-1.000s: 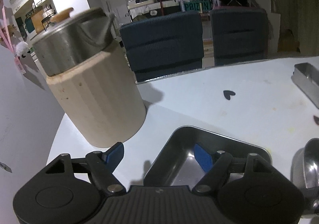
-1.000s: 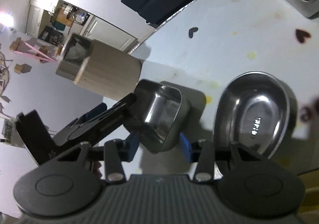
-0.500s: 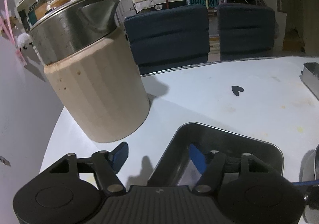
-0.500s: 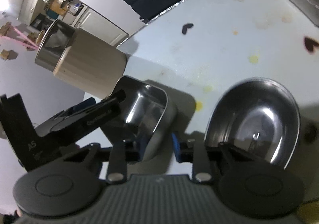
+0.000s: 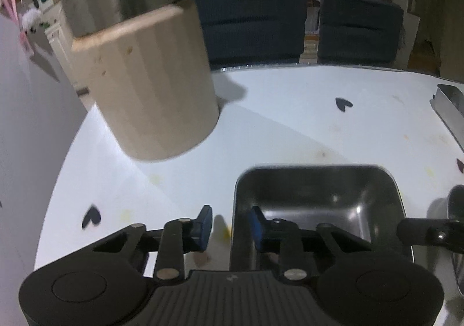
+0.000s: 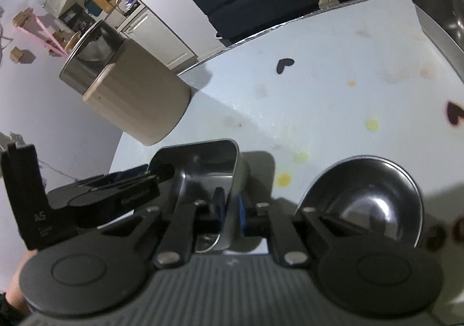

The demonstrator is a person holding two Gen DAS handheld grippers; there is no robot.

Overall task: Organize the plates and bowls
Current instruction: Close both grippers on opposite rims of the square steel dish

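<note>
A rectangular steel tray [image 5: 316,201] [image 6: 203,169] lies on the white table [image 5: 290,128]. My left gripper [image 5: 230,227] straddles the tray's left wall; its jaws are closing, and a gap still shows between the outer blue pad [image 5: 204,225] and the wall. My right gripper [image 6: 230,208] has the tray's right wall between its pads; its jaws are closing and both pads look pressed on the metal. A round steel bowl [image 6: 368,198] rests just right of the tray.
A tall beige cylinder with a steel pot in it [image 5: 150,88] stands at the table's left. A second steel tray [image 6: 440,18] sits at the far right. Two blue chairs [image 5: 252,27] stand behind the table. Small heart stickers dot the tabletop.
Both grippers' jaws have narrowed around opposite walls of the rectangular tray. The left gripper has shifted left so the tray's left wall sits between its pads. The right wrist has rolled.
</note>
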